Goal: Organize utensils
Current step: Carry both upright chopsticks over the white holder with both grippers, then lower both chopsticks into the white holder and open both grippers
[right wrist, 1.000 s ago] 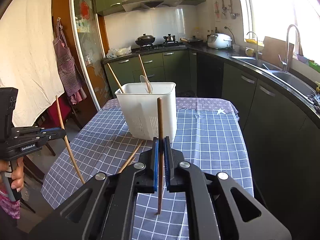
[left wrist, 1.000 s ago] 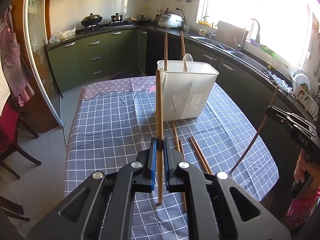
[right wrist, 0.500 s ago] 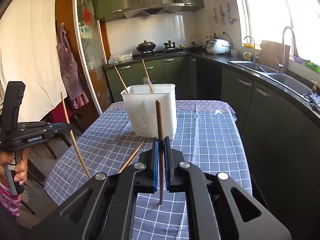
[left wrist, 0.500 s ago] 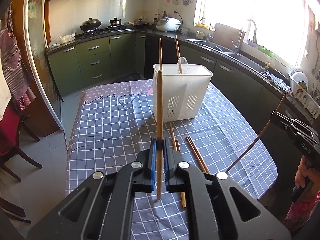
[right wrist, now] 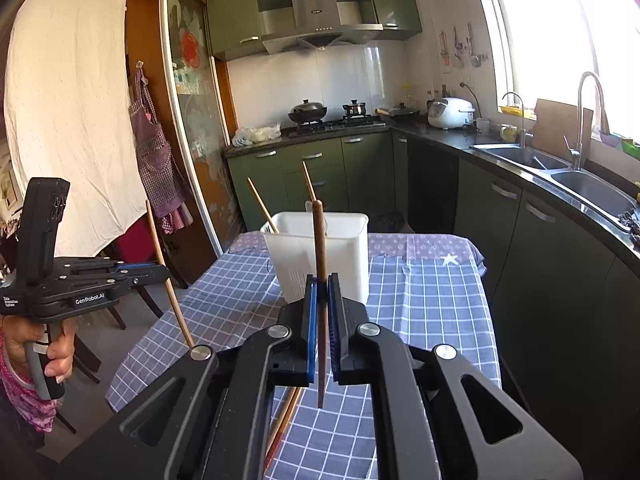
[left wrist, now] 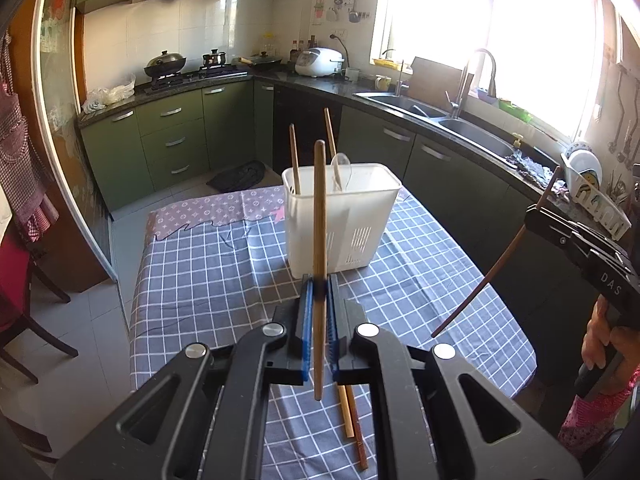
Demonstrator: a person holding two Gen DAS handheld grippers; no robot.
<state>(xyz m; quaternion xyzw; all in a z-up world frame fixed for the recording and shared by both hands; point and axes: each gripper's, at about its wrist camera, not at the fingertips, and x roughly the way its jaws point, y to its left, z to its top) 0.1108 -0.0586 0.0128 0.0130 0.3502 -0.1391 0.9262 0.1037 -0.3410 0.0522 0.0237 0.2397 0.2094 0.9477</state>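
A white plastic utensil caddy (left wrist: pixel 340 220) stands on the checked tablecloth and holds two chopsticks (left wrist: pixel 294 158) and a clear spoon (left wrist: pixel 343 166). My left gripper (left wrist: pixel 319 292) is shut on a light wooden chopstick (left wrist: pixel 319 216), held upright above the table short of the caddy. My right gripper (right wrist: pixel 322 292) is shut on a dark brown chopstick (right wrist: pixel 319 248), also upright, well above the table. The caddy also shows in the right wrist view (right wrist: pixel 320 256). Each gripper shows in the other's view, the right (left wrist: pixel 538 216) and the left (right wrist: pixel 160 270).
Loose chopsticks (left wrist: pixel 352 420) lie on the table (left wrist: pixel 200 264) under my left gripper, also in the right wrist view (right wrist: pixel 286 416). Green cabinets, a sink counter (left wrist: pixel 440 120) and a stove surround the table. A dark wooden chair (left wrist: pixel 24 312) stands to the left.
Both grippers have risen and drawn back from the caddy, each still holding its chopstick. The caddy looks smaller and lower in both views.
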